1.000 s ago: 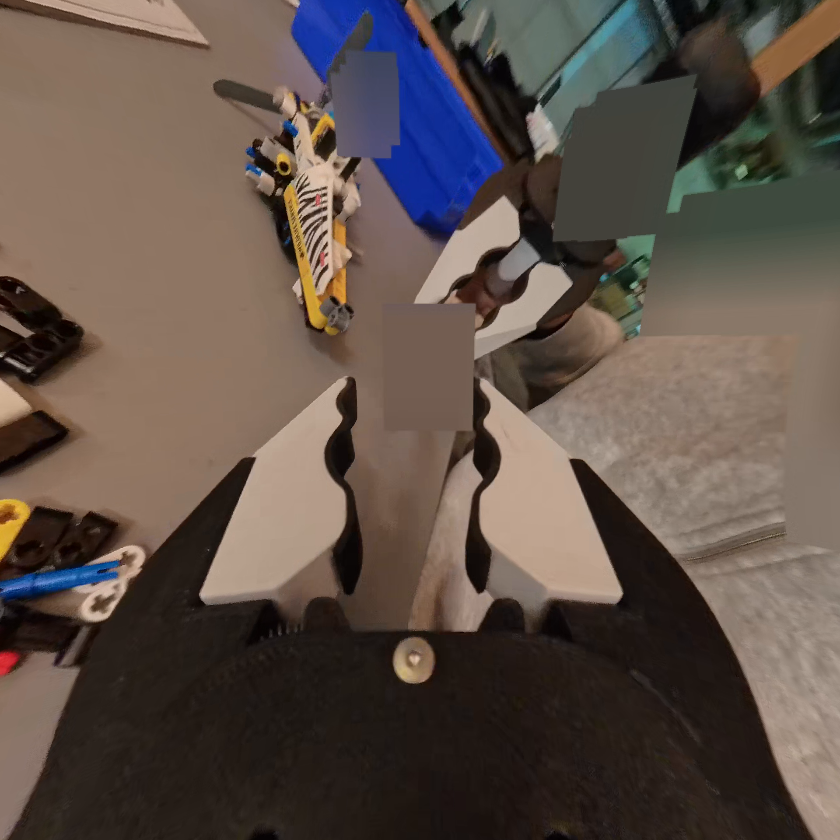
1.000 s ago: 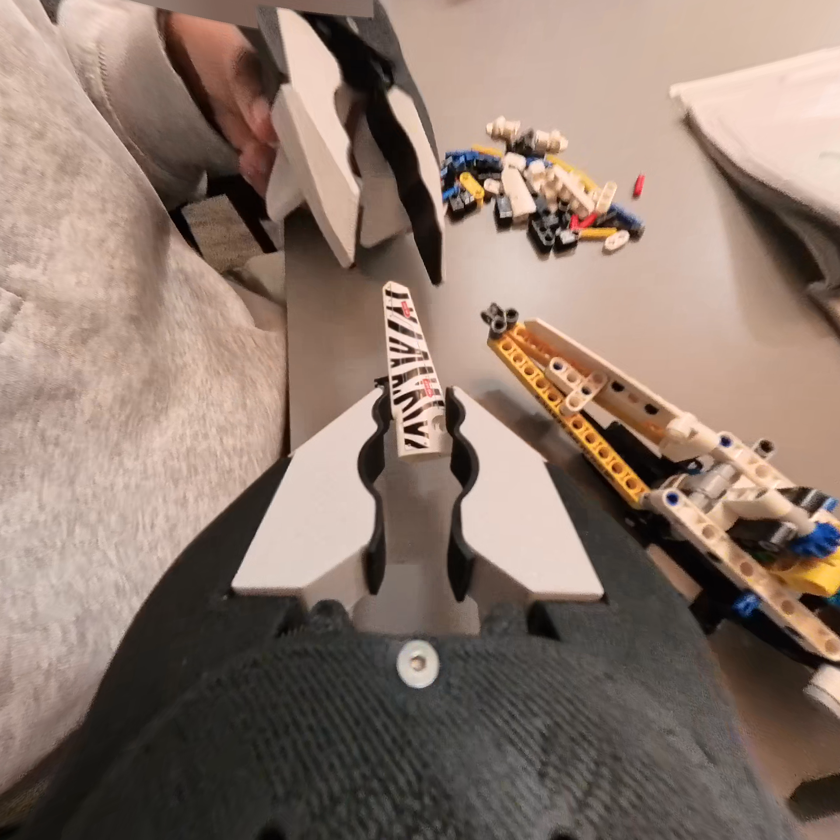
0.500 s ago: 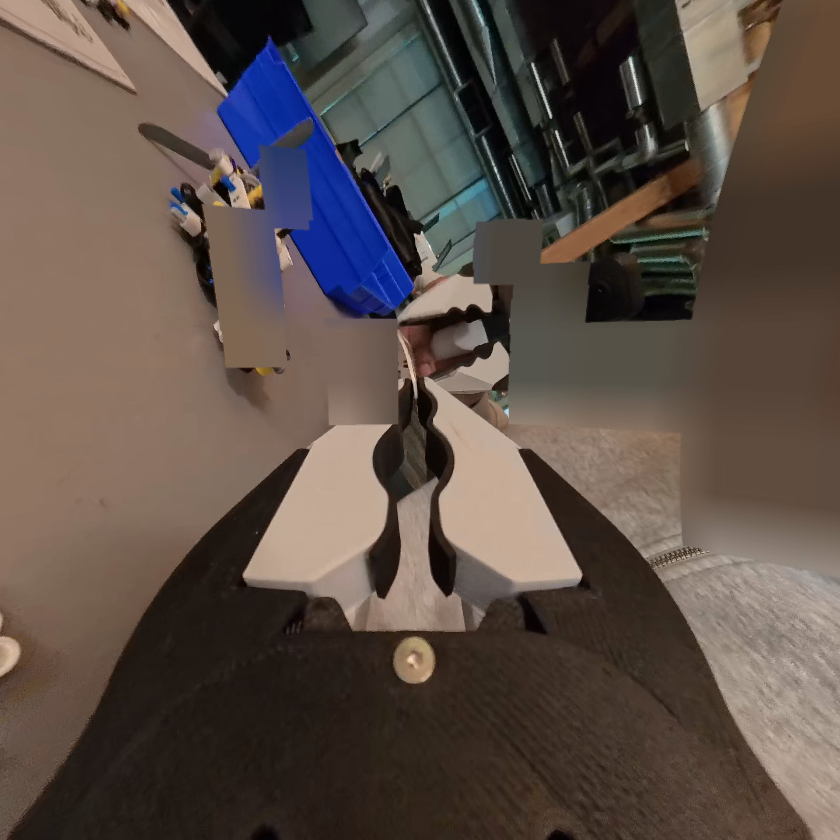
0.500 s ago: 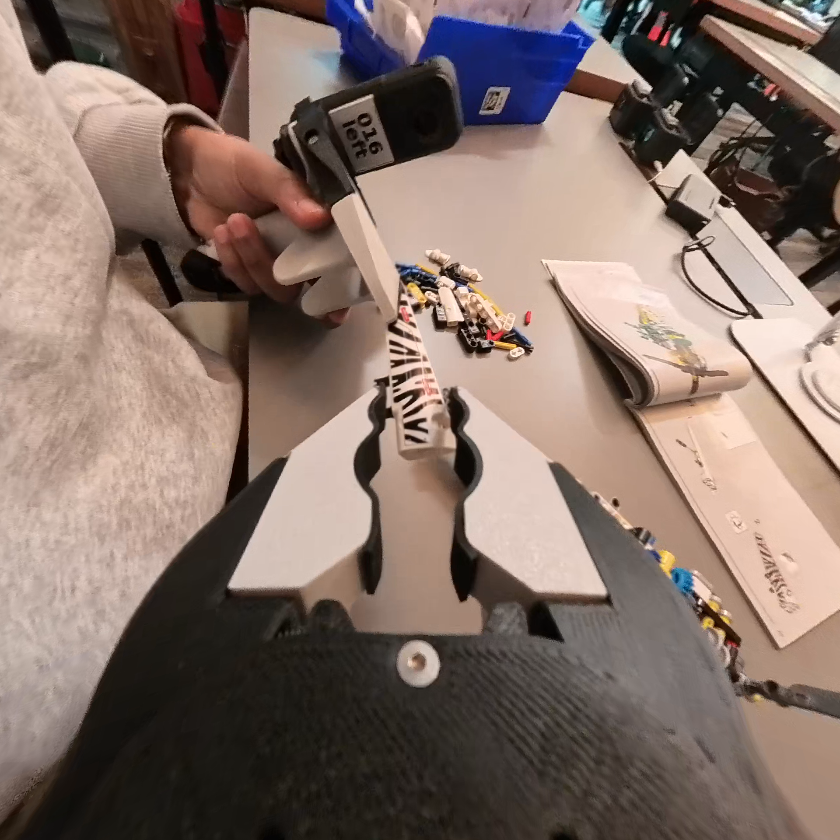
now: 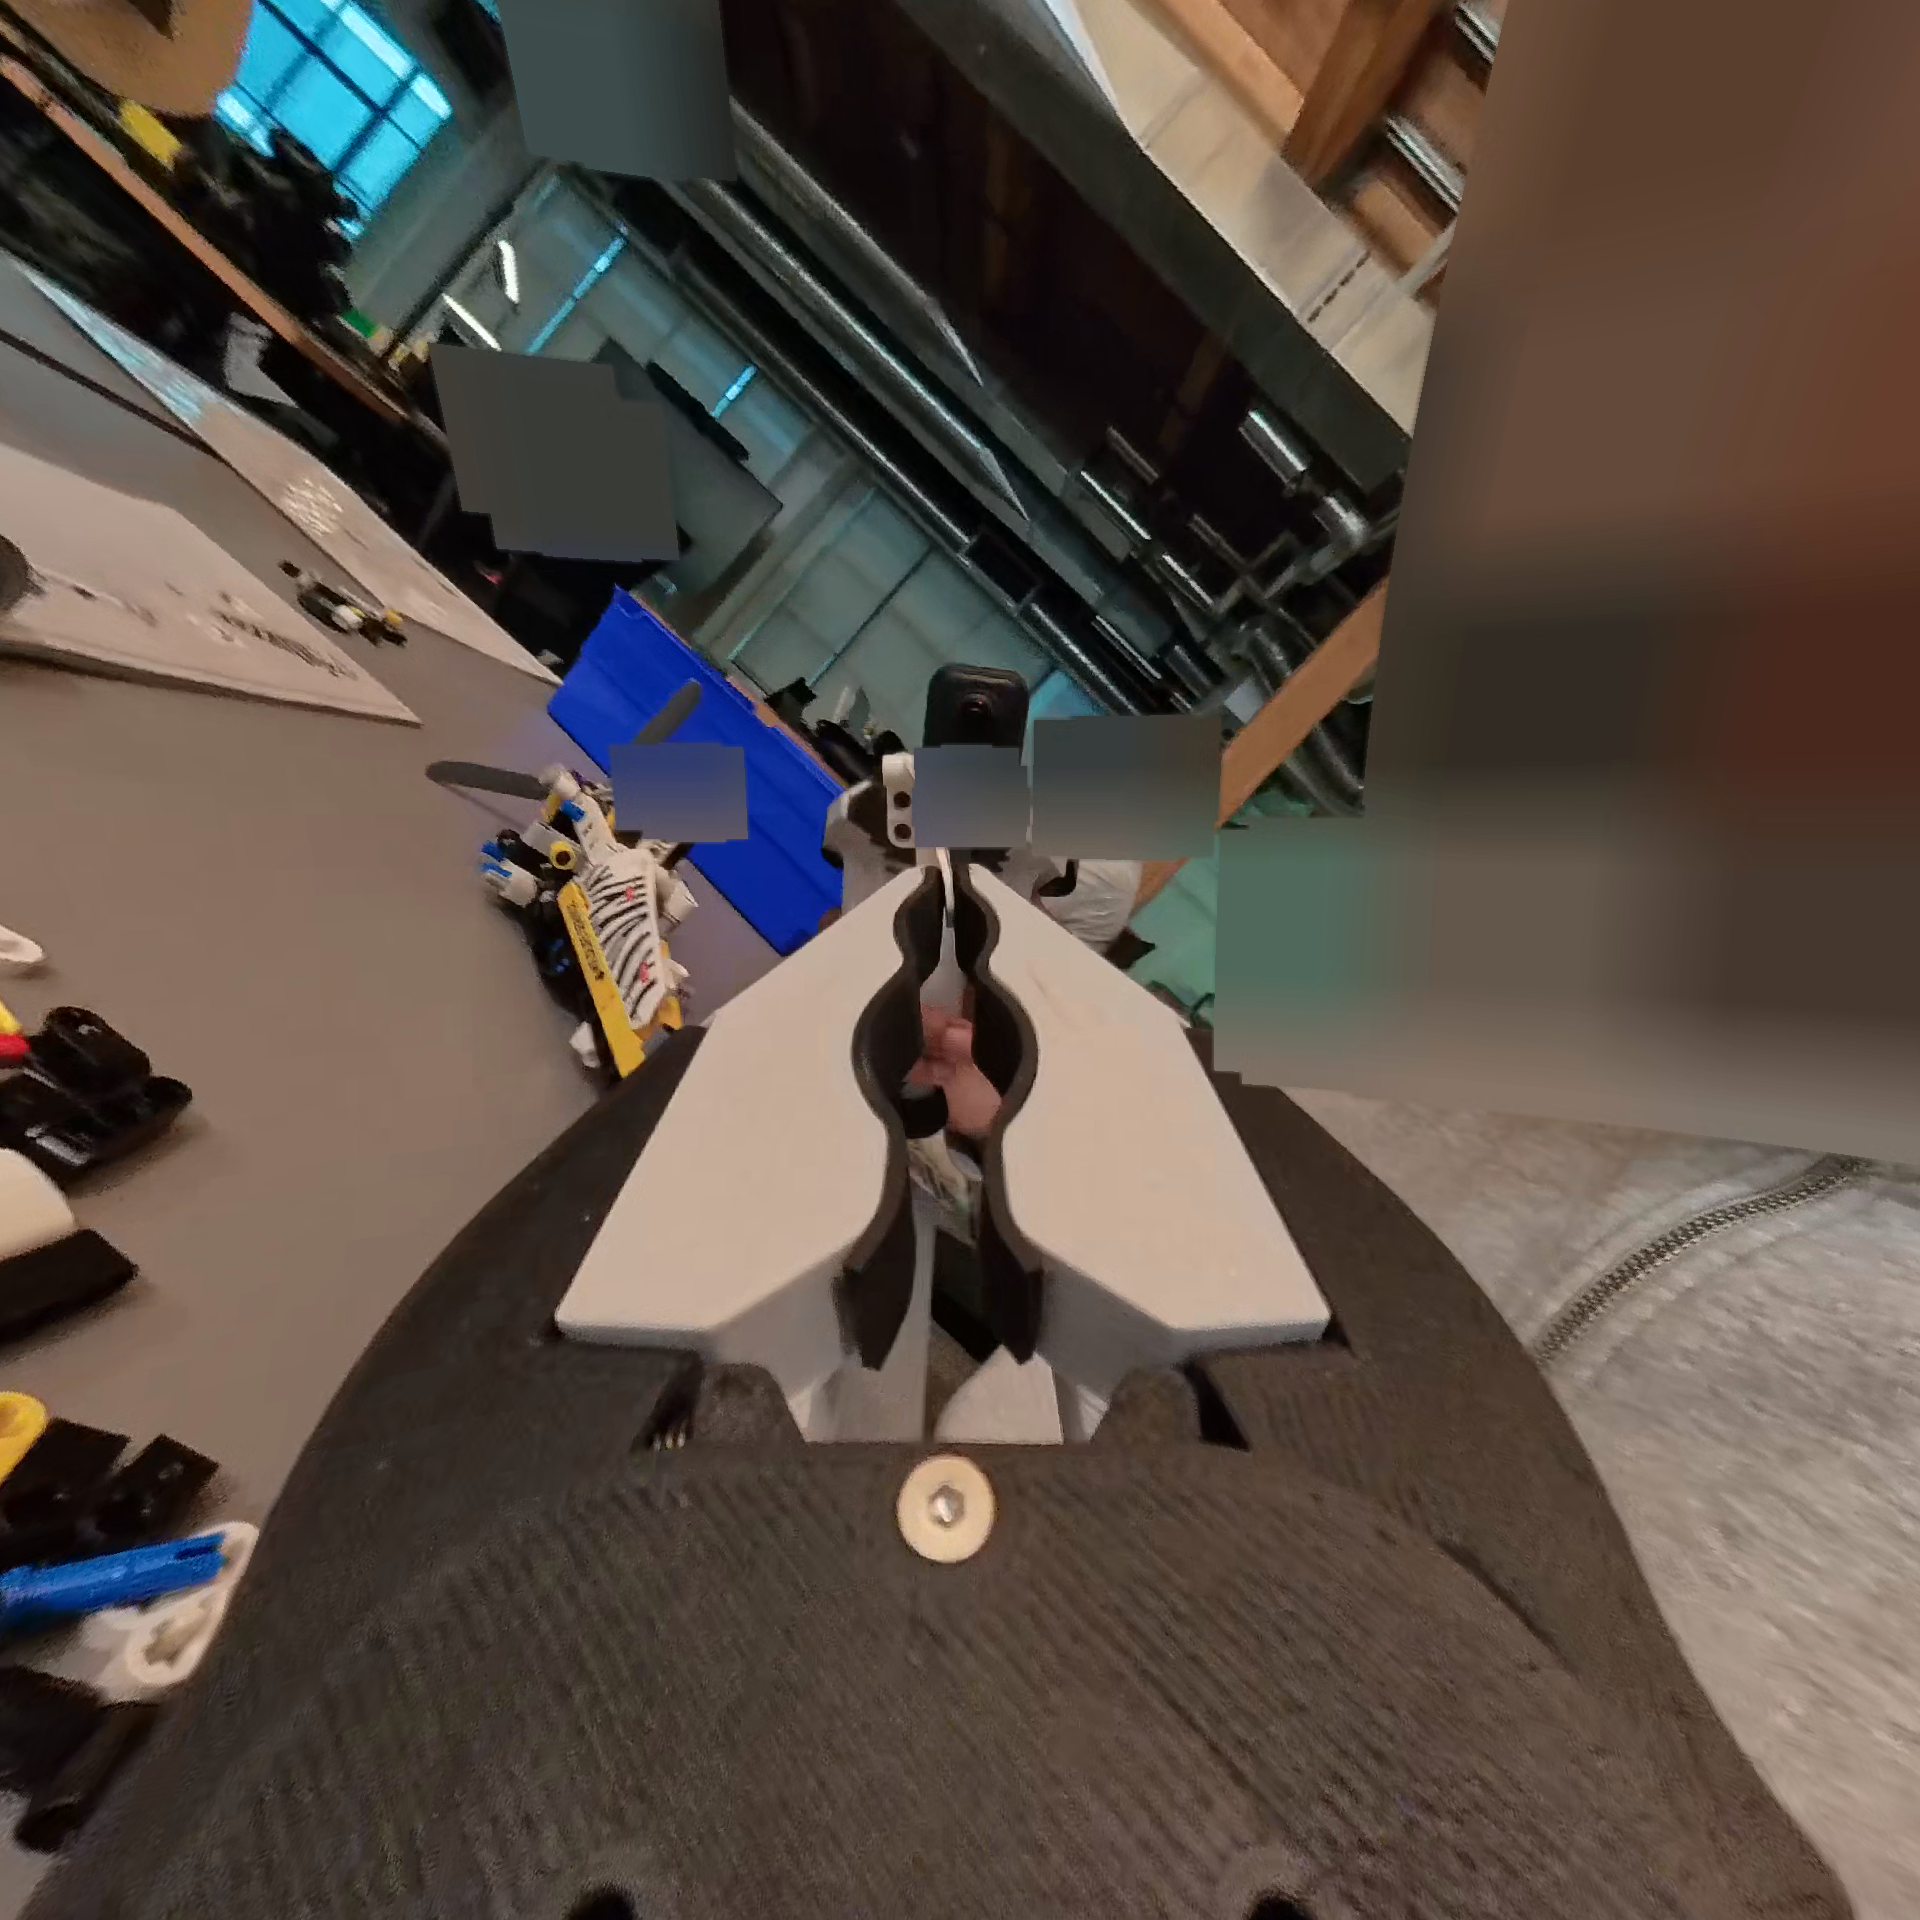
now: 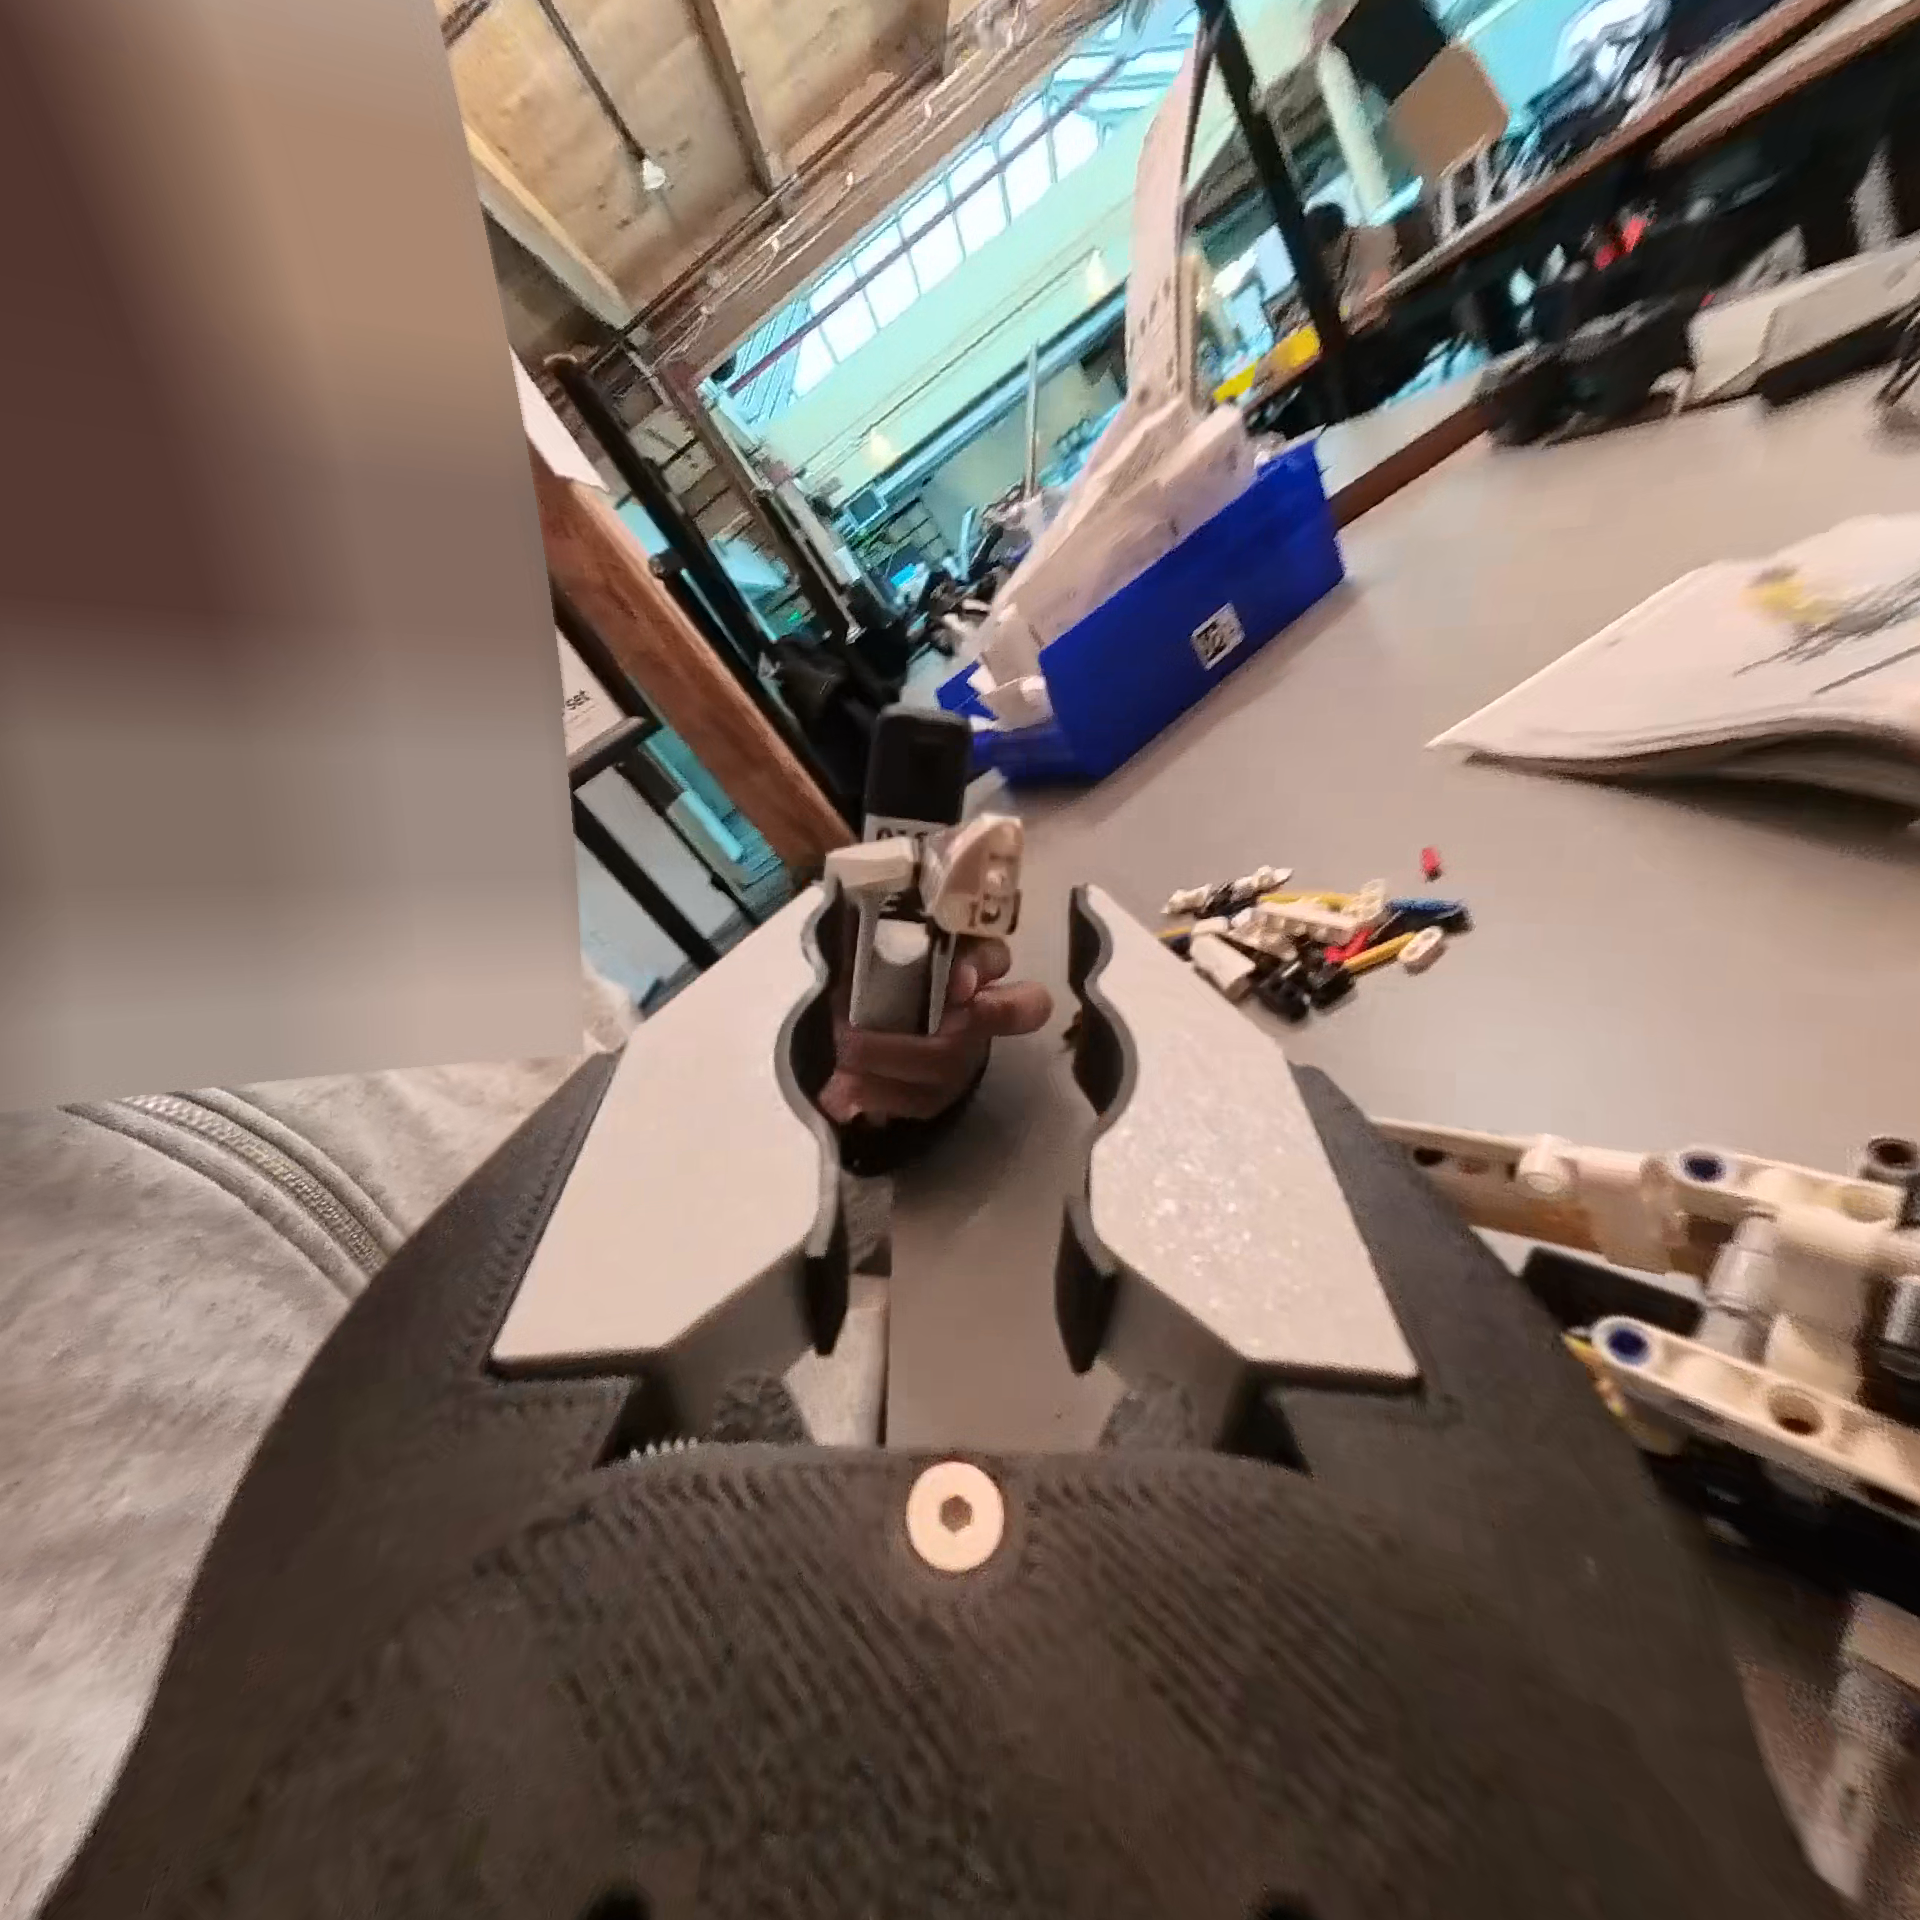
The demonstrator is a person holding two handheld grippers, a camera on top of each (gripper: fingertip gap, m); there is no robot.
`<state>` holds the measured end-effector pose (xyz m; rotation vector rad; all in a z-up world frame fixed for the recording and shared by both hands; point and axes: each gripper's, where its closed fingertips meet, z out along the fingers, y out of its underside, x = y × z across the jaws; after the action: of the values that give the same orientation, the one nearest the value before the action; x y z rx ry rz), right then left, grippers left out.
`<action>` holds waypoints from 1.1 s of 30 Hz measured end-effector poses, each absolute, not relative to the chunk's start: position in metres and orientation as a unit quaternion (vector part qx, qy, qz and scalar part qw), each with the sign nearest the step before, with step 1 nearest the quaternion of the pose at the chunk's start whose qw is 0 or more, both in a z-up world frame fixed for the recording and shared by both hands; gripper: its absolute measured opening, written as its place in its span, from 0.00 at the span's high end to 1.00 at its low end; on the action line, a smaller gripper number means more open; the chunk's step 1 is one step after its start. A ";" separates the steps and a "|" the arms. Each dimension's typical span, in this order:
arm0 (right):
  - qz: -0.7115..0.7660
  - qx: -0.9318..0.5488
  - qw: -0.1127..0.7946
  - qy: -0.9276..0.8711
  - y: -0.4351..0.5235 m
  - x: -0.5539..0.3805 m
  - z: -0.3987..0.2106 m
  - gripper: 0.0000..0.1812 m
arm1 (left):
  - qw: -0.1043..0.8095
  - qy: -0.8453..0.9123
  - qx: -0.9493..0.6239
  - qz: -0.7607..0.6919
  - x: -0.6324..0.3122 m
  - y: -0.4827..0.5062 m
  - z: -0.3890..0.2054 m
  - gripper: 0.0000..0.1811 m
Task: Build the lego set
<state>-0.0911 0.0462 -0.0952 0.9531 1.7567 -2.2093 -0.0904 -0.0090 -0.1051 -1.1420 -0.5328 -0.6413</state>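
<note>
While the left hand-held gripper [image 5: 948, 940] pinches the striped panel [image 5: 945, 1179] edge-on along its fingers, the right hand-held gripper [image 6: 951, 920] faces it with nothing between its parted fingers, the half-built model [image 5: 613, 914] lying on the worktop [image 5: 260, 883] well off to the left one's left.

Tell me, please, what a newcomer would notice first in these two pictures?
Probably the left tongs, filling the middle of the left wrist view, shut on a thin zebra-striped panel. Next, the open, empty right tongs in the right wrist view. Then the half-built yellow and white model on the grey table, in front of a blue bin.
</note>
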 end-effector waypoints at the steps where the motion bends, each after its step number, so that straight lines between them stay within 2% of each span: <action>1: -0.736 0.318 0.097 0.590 0.043 -0.091 -0.099 0.78 | 0.762 -0.246 -0.530 -0.281 -0.092 -0.009 -0.106 1.00; 7: -0.737 0.310 0.112 0.590 0.038 -0.097 -0.107 0.92 | 0.756 -0.225 -0.570 -0.229 -0.086 -0.001 -0.111 1.00; 16: -0.753 0.300 0.171 0.560 0.042 -0.094 -0.115 0.92 | 0.750 -0.228 -0.573 -0.241 -0.087 0.001 -0.113 1.00; 20: -0.757 0.303 0.164 0.556 0.045 -0.096 -0.109 0.93 | 0.753 -0.229 -0.568 -0.239 -0.088 0.000 -0.113 1.00; 23: -0.764 0.322 0.124 0.546 0.054 -0.101 -0.087 0.83 | 0.766 -0.238 -0.553 -0.227 -0.094 -0.003 -0.110 1.00; 28: -0.762 0.366 0.039 0.533 0.100 -0.084 -0.037 0.82 | 0.773 -0.239 -0.546 -0.217 -0.095 -0.006 -0.108 1.00; 30: -0.704 0.417 -0.036 0.573 0.129 -0.073 -0.049 0.81 | 0.774 -0.240 -0.543 -0.218 -0.095 -0.007 -0.107 1.00; 33: -0.522 0.524 -0.194 0.644 0.202 -0.055 -0.111 0.79 | 0.779 -0.245 -0.535 -0.219 -0.097 -0.010 -0.107 1.00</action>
<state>-0.0551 0.2021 -0.1107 1.8871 2.3204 -1.8791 -0.0971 -0.0098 -0.1066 -1.1561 -0.5291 -0.4728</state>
